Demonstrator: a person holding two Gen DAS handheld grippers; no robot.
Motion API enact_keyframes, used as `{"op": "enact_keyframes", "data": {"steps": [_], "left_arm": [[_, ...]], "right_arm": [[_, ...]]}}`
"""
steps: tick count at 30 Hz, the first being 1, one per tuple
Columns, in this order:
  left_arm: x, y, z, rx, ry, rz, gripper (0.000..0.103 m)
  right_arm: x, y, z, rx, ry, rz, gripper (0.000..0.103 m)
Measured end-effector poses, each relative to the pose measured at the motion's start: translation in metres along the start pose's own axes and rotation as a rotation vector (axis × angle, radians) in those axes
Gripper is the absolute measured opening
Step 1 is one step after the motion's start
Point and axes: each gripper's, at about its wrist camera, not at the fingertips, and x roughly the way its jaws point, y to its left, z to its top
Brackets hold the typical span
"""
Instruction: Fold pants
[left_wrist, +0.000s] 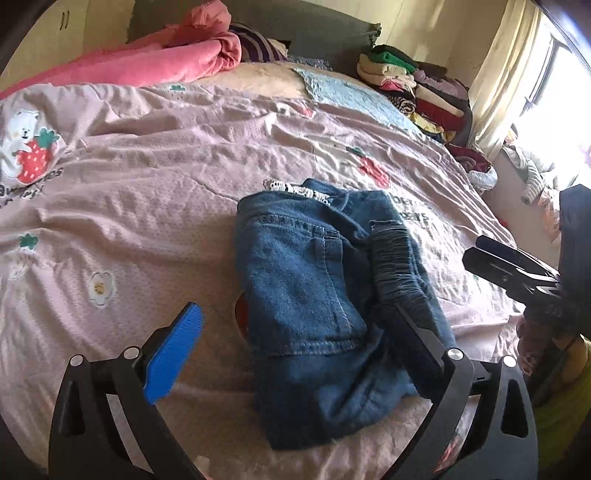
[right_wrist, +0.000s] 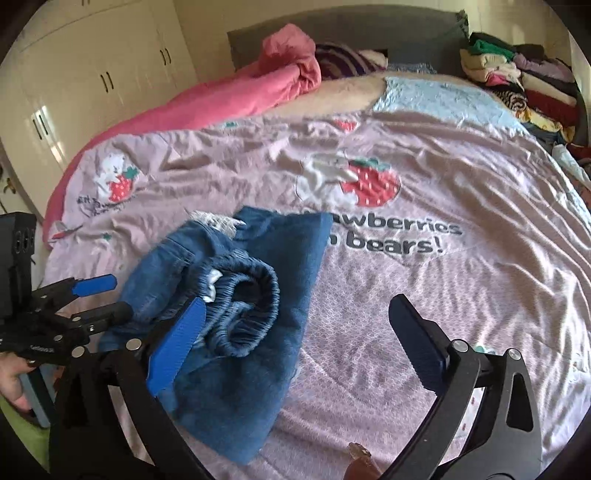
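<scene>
Your workspace is a bed covered by a pink quilt (left_wrist: 155, 177) printed with strawberries, bears and the words "strawberries" and "bears!". Along its far left edge lies a bunched pink blanket (left_wrist: 177, 59), and at the far right corner sits a stack of folded clothes (left_wrist: 417, 88).

The blue denim pants (left_wrist: 325, 302) lie on the near part of the quilt, already folded into a compact bundle. In your left wrist view their long axis runs from near you toward the headboard, tilted slightly left at the far end. The elastic, gathered waistband (right_wrist: 247, 306) faces you at the near end on the right wrist side, curled into a loop with a small white tag showing inside it. At the far end you can see a frayed, pale hem (left_wrist: 299, 190). A stitched back pocket (left_wrist: 314, 288) shows on the top layer, and the cloth is rumpled, not flat.

Your left gripper (left_wrist: 295, 354) is spread wide, straddling the near end of the bundle: its right finger lies against or over the right side of the denim, its left blue pad off the cloth. It clamps nothing.

Your right gripper (right_wrist: 299, 354) is also spread wide, its left blue pad beside the waistband, its right finger over bare quilt, holding nothing.
</scene>
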Motion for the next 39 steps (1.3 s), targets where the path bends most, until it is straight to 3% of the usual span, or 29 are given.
{"op": "enact_keyframes", "data": {"steps": [13,19,30,39], "left_arm": [[-0.06,-0.012,-0.026,0.011,-0.097,0.032,0.098],[-0.081,-0.018,-0.048,0.029,-0.107,0.031,0.099],[-0.106,-0.025,-0.09,0.032,-0.139,0.068,0.099],[-0.107,-0.02,-0.113,0.004,-0.11,0.081,0.099]], "right_arm": [[-0.066,0.032,-0.019,-0.072,-0.1,-0.032,0.094],[-0.091,0.042,-0.035,-0.089,-0.124,-0.059,0.094],[-0.112,0.053,-0.068,-0.093,-0.1,-0.06,0.094],[-0.111,0.056,-0.09,-0.098,-0.078,-0.084,0.094]]}}
